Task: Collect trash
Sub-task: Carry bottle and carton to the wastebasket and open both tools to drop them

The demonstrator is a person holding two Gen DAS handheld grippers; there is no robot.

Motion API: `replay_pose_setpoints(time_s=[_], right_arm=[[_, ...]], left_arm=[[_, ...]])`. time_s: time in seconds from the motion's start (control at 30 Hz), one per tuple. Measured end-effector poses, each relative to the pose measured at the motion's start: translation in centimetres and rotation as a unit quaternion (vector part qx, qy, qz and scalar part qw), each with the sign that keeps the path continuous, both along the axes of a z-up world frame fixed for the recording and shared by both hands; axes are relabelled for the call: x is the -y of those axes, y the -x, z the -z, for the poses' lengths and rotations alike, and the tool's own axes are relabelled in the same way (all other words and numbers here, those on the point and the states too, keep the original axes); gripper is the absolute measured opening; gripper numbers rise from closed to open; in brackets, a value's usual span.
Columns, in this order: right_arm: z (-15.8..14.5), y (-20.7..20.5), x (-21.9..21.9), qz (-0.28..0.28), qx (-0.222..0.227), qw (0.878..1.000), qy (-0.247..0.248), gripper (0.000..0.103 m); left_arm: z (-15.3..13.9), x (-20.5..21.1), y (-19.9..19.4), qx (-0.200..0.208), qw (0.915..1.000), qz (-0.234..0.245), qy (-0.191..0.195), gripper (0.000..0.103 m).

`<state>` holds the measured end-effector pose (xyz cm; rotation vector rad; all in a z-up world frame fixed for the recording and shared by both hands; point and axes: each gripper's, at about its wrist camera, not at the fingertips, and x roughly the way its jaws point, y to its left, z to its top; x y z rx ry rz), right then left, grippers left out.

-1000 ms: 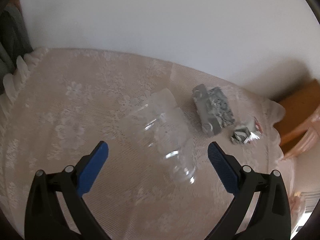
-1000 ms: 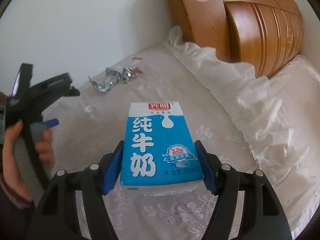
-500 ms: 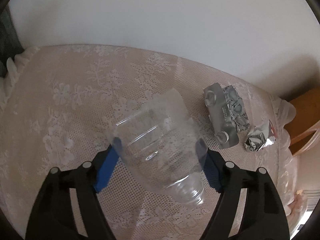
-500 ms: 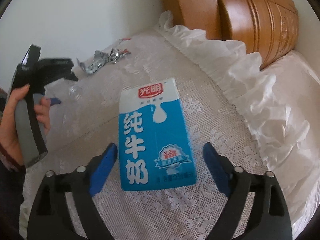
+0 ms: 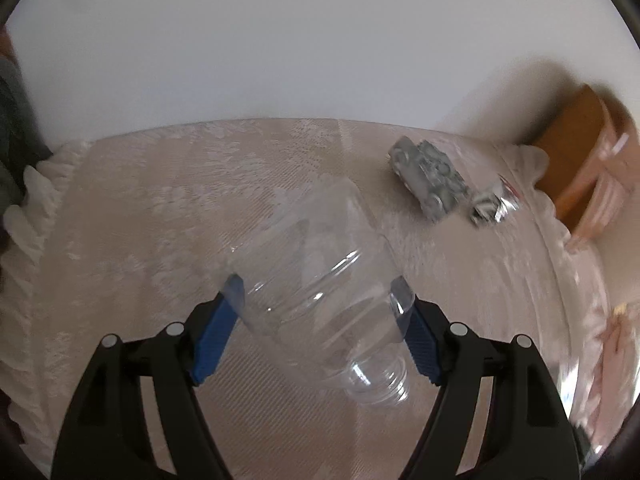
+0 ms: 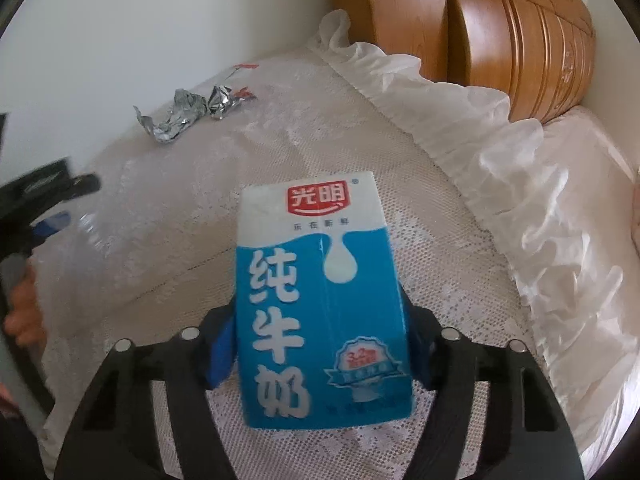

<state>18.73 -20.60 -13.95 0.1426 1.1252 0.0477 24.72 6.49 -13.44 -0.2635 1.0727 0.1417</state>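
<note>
A clear plastic bottle lies tilted between the blue pads of my left gripper, which is shut on its body just above the lace bedspread. A blue and white milk carton stands between the pads of my right gripper. Its jaws are closing, and both pads touch the carton's sides. In the right wrist view, the left gripper shows at the left edge, held by a hand.
A grey blister pack and crumpled foil lie near the wall at the bed's far edge. The same foil scraps appear in the right wrist view. A wooden headboard and a frilled white pillow edge lie to the right.
My left gripper closed on the clear bottle and shifted with it. My right gripper opened off the milk carton, then closed on it again.
</note>
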Motion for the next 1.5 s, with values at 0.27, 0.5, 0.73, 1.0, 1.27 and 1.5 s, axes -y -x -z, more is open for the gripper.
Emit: replay_pose_setpoints(time_s=[0.27,0.5,0.73,1.0,1.27,1.5], right_arm=[[-0.9,3.5,0.1,0.004,0.002,0.999,-0.048,0.066],[-3.2,9.5,0.3,0.008,0.026,0.997,-0.069,0.066],[-5.3,17.0,2.7,0.036,0.048,0.996,-0.061,0.067],[-6.3,24.8,8.1,0.095,0.061,0.993,-0.041,0.067],[-2.6,34.0,17.3,0.241,0.037,0.970,0.007,0.067],[3.4,36.1,20.8,0.309,-0.022,0.951,-0.005,0.093]], left_arm=[[-3.6,0.4,6.8,0.020,0.9978,0.064,-0.006,0.072],[-6.0,3.5,12.5,0.020,0.9914,0.129,0.003,0.072],[-7.8,8.6,17.0,0.033,0.9787,0.203,-0.001,0.072],[-8.5,16.2,21.8,0.038,0.9528,0.301,0.012,0.072],[-9.0,23.8,27.5,0.046,0.9062,0.420,0.020,0.073],[-9.3,27.6,30.6,0.051,0.8760,0.480,0.005,0.073]])
